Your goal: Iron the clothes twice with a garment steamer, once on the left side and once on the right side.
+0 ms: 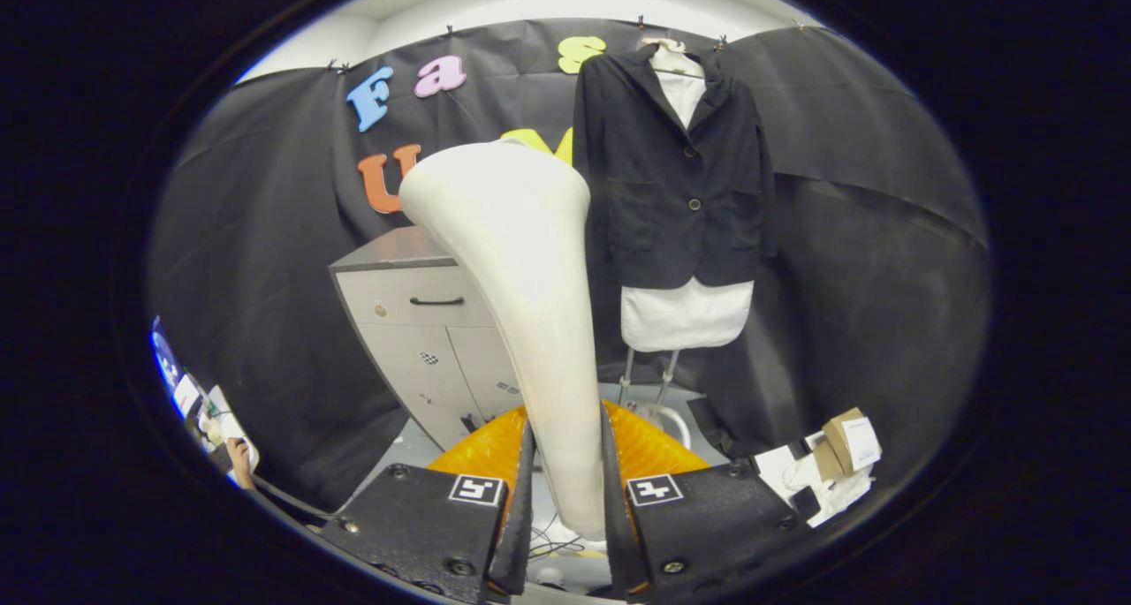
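The gripper [565, 490] clamps both fingers on the handle of the white garment steamer [521, 269], whose lower end is hidden between them. Behind its flared head stands a grey cabinet [424, 322], partly covered. Beyond, a black jacket [676, 181] hangs over a white shirt [685, 313].

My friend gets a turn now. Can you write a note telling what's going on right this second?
Tongs: shut on the garment steamer, both fingers pressing its handle, head raised and wide end up.
Clothes: the dark jacket over a white garment hangs on a stand beyond the fingers, beside the grey cabinet.
Done: the steamer is picked up; its head is not touching the jacket.
Whether either side has been ironed, I cannot tell.
Probably next: bring the head to the jacket, then pass once down the left side and once down the right.
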`<state>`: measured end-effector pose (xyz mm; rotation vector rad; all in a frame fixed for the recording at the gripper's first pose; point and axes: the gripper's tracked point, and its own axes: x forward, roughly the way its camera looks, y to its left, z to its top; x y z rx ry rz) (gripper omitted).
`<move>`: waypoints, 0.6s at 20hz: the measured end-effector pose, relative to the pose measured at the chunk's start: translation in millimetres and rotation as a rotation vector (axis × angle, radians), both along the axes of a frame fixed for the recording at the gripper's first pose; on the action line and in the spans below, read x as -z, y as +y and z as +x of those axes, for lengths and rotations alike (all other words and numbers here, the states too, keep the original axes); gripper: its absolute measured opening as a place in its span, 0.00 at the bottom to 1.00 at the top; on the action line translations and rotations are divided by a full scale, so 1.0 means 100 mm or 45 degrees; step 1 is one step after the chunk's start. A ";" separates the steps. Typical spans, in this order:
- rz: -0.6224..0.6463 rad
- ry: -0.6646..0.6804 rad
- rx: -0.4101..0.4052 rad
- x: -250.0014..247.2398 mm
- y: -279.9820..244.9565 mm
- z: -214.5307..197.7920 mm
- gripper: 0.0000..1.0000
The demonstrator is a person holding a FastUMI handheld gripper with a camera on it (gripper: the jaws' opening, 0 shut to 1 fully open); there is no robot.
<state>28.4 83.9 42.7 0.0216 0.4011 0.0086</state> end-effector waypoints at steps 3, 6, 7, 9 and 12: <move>0.003 0.002 0.001 0.00 -0.05 -0.02 0.38; 0.007 0.013 0.004 0.02 -0.10 -0.03 0.38; 0.007 0.012 0.004 0.01 -0.11 -0.04 0.38; 0.004 0.011 0.004 0.00 -0.13 -0.05 0.38; -0.001 0.010 -0.002 0.01 -0.12 -0.06 0.38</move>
